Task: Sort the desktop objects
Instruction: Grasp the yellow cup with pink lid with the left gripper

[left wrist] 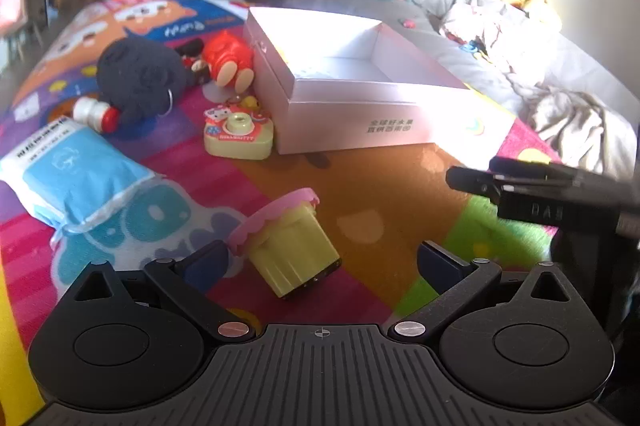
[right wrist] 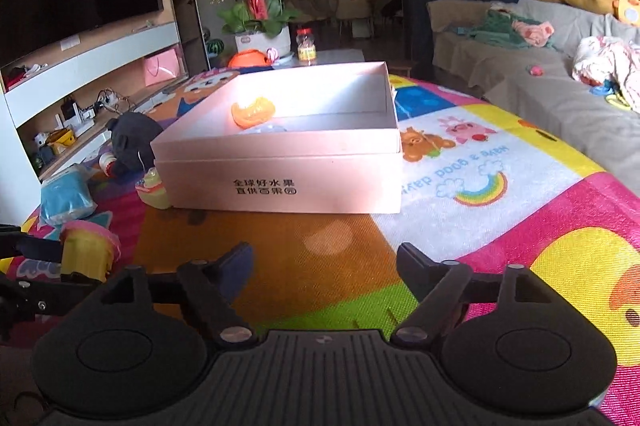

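A pink open box point(left wrist: 360, 114) stands on the colourful play mat; in the right wrist view point(right wrist: 280, 178) an orange toy point(right wrist: 253, 112) lies inside it. A yellow toy cup with a pink frilled rim point(left wrist: 288, 246) lies tipped on the mat between my left gripper's point(left wrist: 320, 262) open fingers, nearer the left one. It also shows in the right wrist view point(right wrist: 86, 250). My right gripper point(right wrist: 322, 262) is open and empty over the mat in front of the box.
Left of the box lie a toy camera point(left wrist: 239, 136), a red doll point(left wrist: 228, 60), a black plush point(left wrist: 140, 78), a small bottle point(left wrist: 94, 114) and a blue packet point(left wrist: 68, 174). A grey sofa point(right wrist: 540, 86) stands at right, flowers point(right wrist: 260, 6) behind.
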Demonstrator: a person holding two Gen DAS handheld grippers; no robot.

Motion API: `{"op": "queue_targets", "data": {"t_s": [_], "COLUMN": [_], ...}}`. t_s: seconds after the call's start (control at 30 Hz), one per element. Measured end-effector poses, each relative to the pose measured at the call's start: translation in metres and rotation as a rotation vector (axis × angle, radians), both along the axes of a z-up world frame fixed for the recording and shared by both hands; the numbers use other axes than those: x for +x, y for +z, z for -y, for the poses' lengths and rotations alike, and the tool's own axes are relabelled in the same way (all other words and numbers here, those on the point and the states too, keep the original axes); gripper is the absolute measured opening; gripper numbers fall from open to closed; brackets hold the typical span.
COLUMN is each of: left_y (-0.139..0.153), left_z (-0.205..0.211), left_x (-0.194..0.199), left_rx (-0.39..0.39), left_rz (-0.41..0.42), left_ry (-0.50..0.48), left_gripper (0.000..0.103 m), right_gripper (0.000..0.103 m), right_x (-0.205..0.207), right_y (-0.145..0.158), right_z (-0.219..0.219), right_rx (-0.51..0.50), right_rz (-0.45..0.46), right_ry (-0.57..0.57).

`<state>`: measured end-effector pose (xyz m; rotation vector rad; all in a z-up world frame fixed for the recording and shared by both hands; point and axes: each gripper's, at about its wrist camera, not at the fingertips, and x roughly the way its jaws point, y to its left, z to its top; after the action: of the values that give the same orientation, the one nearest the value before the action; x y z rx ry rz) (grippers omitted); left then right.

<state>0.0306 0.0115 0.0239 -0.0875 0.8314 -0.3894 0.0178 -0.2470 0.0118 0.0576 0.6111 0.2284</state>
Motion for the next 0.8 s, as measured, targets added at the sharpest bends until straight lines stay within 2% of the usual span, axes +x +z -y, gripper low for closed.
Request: {"op": "queue_targets", "data": {"t_s": [0.1,0.17,0.23,0.3,0.4,0.5,0.57,0.63,0.8], "left_y": [0.003,0.0,-0.005,-0.004,0.004,0.014,0.013,0.004,-0.015], "left_z": [-0.001,0.002,0.003,0.009,0.025,0.048,0.063,0.072,0.063], "left_x": [0.016,0.027,0.035,0.034,0.026,0.013,0.003,0.001,-0.011], "left_rx": [-0.009,0.03,0.048,0.083,0.107,0.134,0.182,0.214,0.161], "left_rz": [-0.056,-0.086,-0.108,-0.073,0.018,0.176,0.284,0.296,0.214], "left_ry": [0.01,0.028,0.041,0.027,-0.012,-0.078,-0.126,-0.145,-0.195], "left_gripper": [0.1,0.078,0.07,0.059,0.057,0.057,0.058,0.058,0.061], "right_gripper": [0.084,0.085,0.085,0.085,0.086,0.086,0.087,0.087,0.094], "right_x": [-0.002,-0.001,-0.002,-0.003,-0.004,-0.003,-0.002,-0.001,-0.002], "right_y": [0.0,0.0,-0.001,-0.001,-0.001,-0.001,-0.001,-0.002,-0.002], "right_z": [0.002,0.003,0.003,0.003,0.004,0.008,0.011,0.015,0.014], "right_rx": [0.01,0.018,0.02,0.021,0.032,0.049,0.068,0.085,0.08], "right_rz": [0.01,0.01,0.014,0.023,0.031,0.03,0.032,0.03,0.04], "right_ry": [-0.017,-0.026,-0.032,-0.039,-0.049,-0.087,-0.124,-0.154,-0.162]}}
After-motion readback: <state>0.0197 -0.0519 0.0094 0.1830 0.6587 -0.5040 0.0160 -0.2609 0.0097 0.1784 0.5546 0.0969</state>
